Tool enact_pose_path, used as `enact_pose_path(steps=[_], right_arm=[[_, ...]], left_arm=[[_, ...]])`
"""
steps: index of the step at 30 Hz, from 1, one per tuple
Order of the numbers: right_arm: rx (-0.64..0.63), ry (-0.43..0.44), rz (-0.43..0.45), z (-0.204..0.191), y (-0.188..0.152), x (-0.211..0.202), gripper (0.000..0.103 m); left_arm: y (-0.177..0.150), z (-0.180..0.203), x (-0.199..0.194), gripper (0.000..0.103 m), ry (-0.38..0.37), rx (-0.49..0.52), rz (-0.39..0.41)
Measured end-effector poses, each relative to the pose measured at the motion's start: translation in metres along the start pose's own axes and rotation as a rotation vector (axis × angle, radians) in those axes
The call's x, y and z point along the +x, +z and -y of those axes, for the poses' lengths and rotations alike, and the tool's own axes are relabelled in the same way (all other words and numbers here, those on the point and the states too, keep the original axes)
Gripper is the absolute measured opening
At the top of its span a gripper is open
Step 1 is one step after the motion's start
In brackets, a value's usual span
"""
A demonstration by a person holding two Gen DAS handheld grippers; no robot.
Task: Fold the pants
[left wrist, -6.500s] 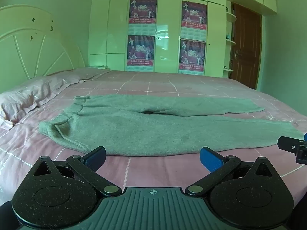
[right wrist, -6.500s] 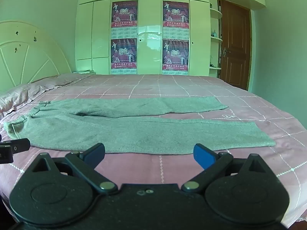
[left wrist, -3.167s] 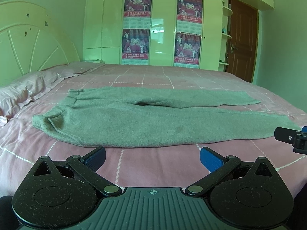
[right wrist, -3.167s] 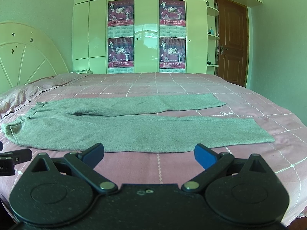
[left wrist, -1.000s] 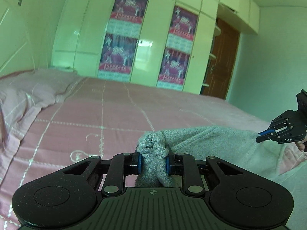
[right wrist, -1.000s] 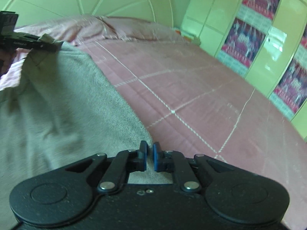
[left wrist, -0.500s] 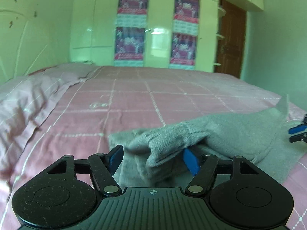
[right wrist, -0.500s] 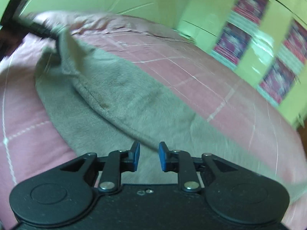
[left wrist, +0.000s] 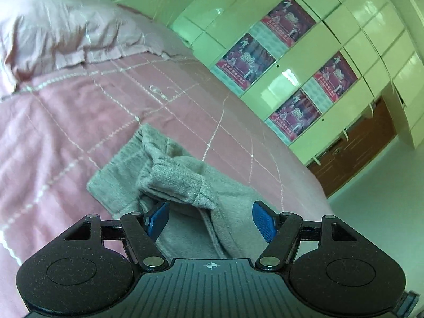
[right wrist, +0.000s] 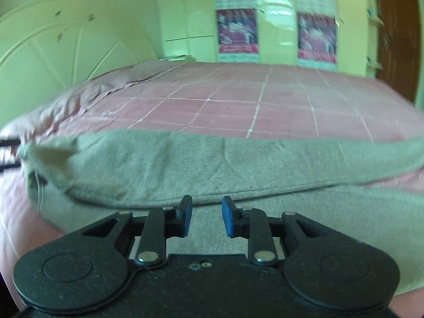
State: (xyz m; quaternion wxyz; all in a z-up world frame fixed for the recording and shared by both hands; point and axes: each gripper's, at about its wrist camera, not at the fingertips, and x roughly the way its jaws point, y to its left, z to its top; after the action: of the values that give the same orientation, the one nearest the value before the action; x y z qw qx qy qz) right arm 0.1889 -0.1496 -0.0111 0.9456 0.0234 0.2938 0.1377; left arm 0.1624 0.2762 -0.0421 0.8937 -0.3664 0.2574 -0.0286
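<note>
The grey pants (left wrist: pixel 175 182) lie on the pink bed, one leg folded over the other. In the left wrist view the bunched waistband end lies just ahead of my left gripper (left wrist: pixel 210 218), which is open with cloth lying between its blue pads but not pinched. In the right wrist view the folded pants (right wrist: pixel 212 164) stretch across the frame. My right gripper (right wrist: pixel 204 214) is open a little, empty, just above the lower layer of cloth.
A pink checked bedspread (left wrist: pixel 79 111) covers the bed. A pink pillow (left wrist: pixel 53 31) lies at the head end by the pale headboard (right wrist: pixel 61 53). Wardrobe doors with posters (left wrist: pixel 291 61) and a brown door (left wrist: pixel 352 156) stand beyond the bed.
Both grippers carried one leg over the other and let go. The left jaws have opened wider and the view has tilted. The right jaws have opened a little more and pulled back.
</note>
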Motion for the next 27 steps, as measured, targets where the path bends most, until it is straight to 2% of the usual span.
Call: enact_pose_path(steps=[3, 6, 11, 12, 13, 15, 17, 18, 20, 22, 23, 24, 25, 26, 27], right_arm=[[0.217, 0.019, -0.022, 0.027, 0.001, 0.016, 0.028], [0.475, 0.043, -0.049, 0.06, -0.006, 0.037, 0.038], [0.818, 0.096, -0.074, 0.101, -0.017, 0.075, 0.035], [0.848, 0.097, -0.071, 0.106, -0.017, 0.081, 0.033], [0.876, 0.099, -0.073, 0.109, -0.014, 0.087, 0.026], [0.892, 0.109, -0.09, 0.115, -0.01, 0.094, 0.0], [0.833, 0.15, -0.036, 0.112, 0.004, 0.084, 0.0], [0.785, 0.174, 0.017, 0.108, 0.013, 0.071, 0.0], [0.69, 0.225, 0.143, 0.097, 0.032, 0.028, 0.0], [0.588, 0.272, 0.228, 0.085, 0.032, -0.015, 0.0], [0.541, 0.273, 0.219, 0.078, 0.022, -0.025, 0.0], [0.497, 0.264, 0.183, 0.071, 0.009, -0.026, 0.0], [0.448, 0.227, 0.105, 0.064, -0.012, -0.018, 0.0], [0.455, 0.177, -0.035, 0.062, -0.035, 0.003, 0.0], [0.517, 0.161, -0.151, 0.067, -0.057, 0.021, 0.0]], left_arm=[[-0.001, -0.009, 0.02, 0.069, 0.009, -0.113, -0.023], [0.0, -0.015, 0.033, 0.069, 0.021, -0.157, -0.028], [0.002, -0.031, 0.046, 0.068, -0.007, -0.272, -0.044], [0.003, -0.031, 0.049, 0.061, -0.011, -0.27, -0.049], [0.006, -0.031, 0.054, 0.038, -0.012, -0.257, -0.056], [0.012, -0.03, 0.064, 0.029, -0.01, -0.223, -0.082], [0.03, -0.027, 0.073, 0.026, -0.059, -0.187, -0.104], [0.044, -0.023, 0.07, 0.025, -0.105, -0.18, -0.084], [0.072, -0.013, 0.054, 0.025, -0.251, -0.137, -0.008], [0.089, -0.009, 0.041, 0.025, -0.306, -0.055, -0.004], [0.089, -0.013, 0.037, 0.025, -0.282, -0.024, -0.025], [0.083, -0.02, 0.037, 0.025, -0.224, 0.002, -0.063], [0.074, -0.03, 0.044, 0.025, -0.151, 0.014, -0.126], [0.061, -0.048, 0.054, 0.025, -0.058, 0.011, -0.216], [0.049, -0.057, 0.061, 0.024, -0.005, 0.012, -0.266]])
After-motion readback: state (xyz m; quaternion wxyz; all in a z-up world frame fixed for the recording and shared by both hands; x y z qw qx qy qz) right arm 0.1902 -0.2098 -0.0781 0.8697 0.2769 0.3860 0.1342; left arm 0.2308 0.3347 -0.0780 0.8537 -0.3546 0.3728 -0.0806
